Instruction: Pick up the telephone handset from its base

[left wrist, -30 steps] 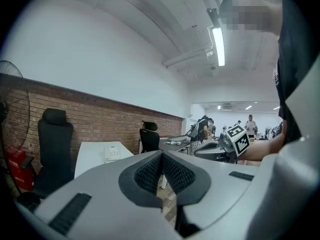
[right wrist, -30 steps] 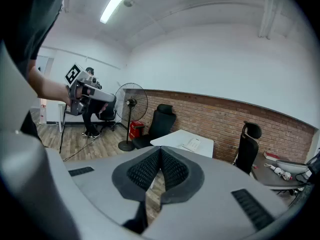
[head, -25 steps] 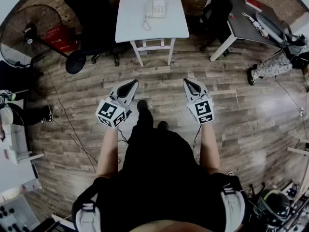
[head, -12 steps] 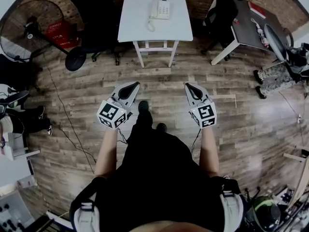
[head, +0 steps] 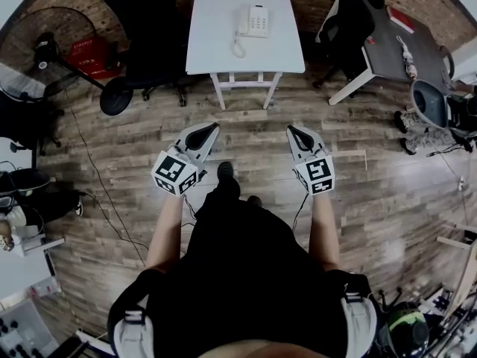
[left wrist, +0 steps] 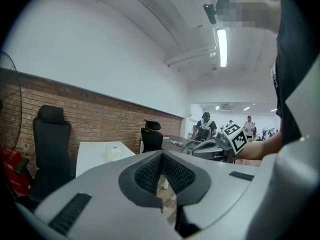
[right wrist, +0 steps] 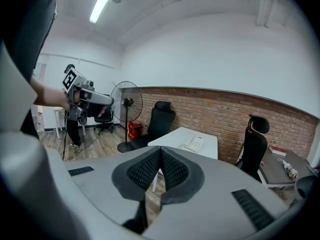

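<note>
A white telephone [head: 254, 21] with its handset on the base and a coiled cord stands on a white table [head: 216, 47] at the top of the head view. The phone [left wrist: 114, 154] shows small on the table in the left gripper view, and the phone [right wrist: 194, 144] in the right gripper view too. My left gripper [head: 210, 129] and right gripper [head: 293, 130] are held over the wooden floor, well short of the table. Both point toward it with jaws shut and nothing between them.
A black office chair [head: 145, 21] stands left of the table, another chair [head: 350, 17] to its right. A floor fan [head: 45, 47] is at far left, a dark desk [head: 402, 47] at right. A person's legs [head: 421, 129] show at the right edge. Cables lie on the floor.
The table and phone have drawn nearer and lower in the head view as I walk toward them. Both grippers keep their pose and stay shut.
</note>
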### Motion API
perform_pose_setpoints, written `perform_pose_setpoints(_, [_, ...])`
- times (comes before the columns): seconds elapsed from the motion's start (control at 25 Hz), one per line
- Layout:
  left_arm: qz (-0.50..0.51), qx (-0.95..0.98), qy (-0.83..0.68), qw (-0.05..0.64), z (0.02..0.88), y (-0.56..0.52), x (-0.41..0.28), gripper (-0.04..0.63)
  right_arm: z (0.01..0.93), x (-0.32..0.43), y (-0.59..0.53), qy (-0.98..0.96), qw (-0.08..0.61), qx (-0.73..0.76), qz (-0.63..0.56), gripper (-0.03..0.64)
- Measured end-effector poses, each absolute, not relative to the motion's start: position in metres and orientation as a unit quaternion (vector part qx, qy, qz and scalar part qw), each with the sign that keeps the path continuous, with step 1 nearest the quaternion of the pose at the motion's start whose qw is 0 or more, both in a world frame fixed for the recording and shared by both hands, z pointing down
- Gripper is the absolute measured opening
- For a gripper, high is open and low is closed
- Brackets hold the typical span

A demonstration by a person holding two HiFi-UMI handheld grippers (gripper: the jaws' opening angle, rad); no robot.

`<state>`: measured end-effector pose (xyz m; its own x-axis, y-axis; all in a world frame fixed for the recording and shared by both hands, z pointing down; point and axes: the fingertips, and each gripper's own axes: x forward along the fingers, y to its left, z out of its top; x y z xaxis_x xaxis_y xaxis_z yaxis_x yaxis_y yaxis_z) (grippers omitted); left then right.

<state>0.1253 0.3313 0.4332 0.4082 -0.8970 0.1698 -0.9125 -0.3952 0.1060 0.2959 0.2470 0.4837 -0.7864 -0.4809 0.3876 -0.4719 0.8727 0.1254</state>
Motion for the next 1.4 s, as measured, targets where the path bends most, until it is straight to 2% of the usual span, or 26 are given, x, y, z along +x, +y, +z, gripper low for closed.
perform_pose_setpoints(0.44, [0.029,0.843,-0.527,0.109,0.445,0.279,0.048,0.018,0.487,0.23,0.2,-0.932,0.226,0.283,-0.023,-0.003])
perform_pose_setpoints(1.4, [0.051,0.845,-0.52,0.11,0.46,0.207,-0.032,0.018,0.514,0.152,0.125,-0.924,0.236,0.301,-0.013,-0.003])
